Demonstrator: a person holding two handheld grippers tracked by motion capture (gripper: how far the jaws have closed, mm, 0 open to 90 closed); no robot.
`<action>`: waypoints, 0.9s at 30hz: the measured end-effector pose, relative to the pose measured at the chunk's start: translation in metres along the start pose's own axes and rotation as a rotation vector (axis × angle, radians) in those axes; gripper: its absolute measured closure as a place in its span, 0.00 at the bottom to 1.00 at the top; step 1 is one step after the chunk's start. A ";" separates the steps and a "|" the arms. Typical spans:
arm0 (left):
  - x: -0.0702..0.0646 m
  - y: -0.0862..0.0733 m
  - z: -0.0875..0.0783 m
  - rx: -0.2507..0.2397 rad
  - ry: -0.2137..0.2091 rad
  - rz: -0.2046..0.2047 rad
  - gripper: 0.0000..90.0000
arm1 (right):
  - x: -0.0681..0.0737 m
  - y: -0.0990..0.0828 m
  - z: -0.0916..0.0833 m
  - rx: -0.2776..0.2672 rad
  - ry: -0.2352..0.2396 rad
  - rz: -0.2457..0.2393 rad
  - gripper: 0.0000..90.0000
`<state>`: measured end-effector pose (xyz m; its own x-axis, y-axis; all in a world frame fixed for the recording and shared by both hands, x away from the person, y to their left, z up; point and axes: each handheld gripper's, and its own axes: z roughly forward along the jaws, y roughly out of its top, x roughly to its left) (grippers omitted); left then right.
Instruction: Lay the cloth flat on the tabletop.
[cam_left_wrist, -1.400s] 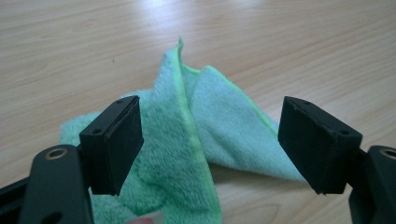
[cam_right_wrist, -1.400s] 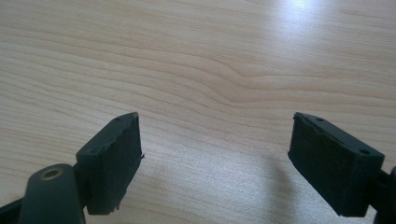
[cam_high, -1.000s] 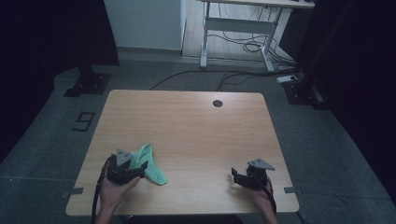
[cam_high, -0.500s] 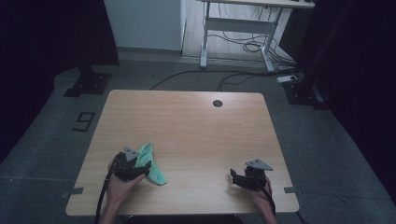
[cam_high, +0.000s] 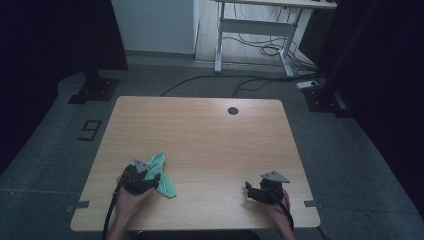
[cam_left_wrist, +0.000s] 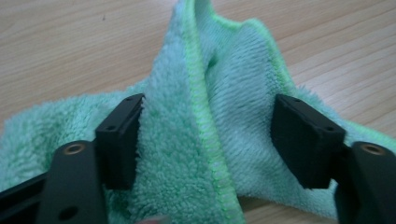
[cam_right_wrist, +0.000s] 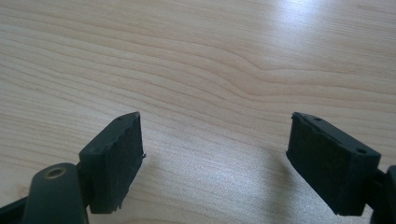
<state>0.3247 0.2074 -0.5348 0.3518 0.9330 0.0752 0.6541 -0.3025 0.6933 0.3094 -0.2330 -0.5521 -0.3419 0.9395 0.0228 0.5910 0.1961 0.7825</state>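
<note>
1. Compared with a second ago, the left gripper (cam_high: 150, 179) sits lower and closer over the crumpled mint-green terry cloth (cam_high: 162, 172), near the front-left corner of the worktop (cam_high: 210, 135). Its jaws have just been closing. They stand apart on either side of a raised fold with a stitched hem, which lies between them; the left pad brushes the pile, the right pad stands clear, so nothing is pinched yet.
2. The cloth (cam_left_wrist: 205, 121) has kept its place, bunched, with one point trailing toward the front edge.
3. The right gripper (cam_high: 254, 191) has held its spot near the front-right corner, jaws spread wide over bare wood (cam_right_wrist: 210, 70), holding nothing.
4. The worktop is a pale wood-grain rectangular board with rounded corners and a dark round cable hole (cam_high: 232, 110) near its back edge.
5. Around it lies grey floor (cam_high: 350, 150). To the left is a dark stand foot (cam_high: 95, 90); behind, a white-framed desk (cam_high: 250, 30) with loose cables (cam_high: 260, 50) beneath it; at the right, another dark base (cam_high: 325, 95).
</note>
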 end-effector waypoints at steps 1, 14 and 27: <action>0.000 0.000 0.000 0.002 0.003 0.001 0.41 | 0.000 0.000 0.001 0.003 -0.003 -0.001 0.21; 0.004 -0.002 -0.005 -0.009 -0.042 0.017 0.73 | 0.003 0.000 0.001 0.012 -0.001 -0.011 0.22; 0.006 -0.003 -0.015 -0.044 -0.080 0.010 0.81 | 0.002 -0.001 0.000 0.003 -0.013 -0.005 0.23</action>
<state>0.3146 0.2168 -0.5252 0.4115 0.9110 0.0262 0.6205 -0.3011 0.7241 0.3085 -0.2310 -0.5526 -0.3354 0.9420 0.0111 0.5917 0.2015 0.7806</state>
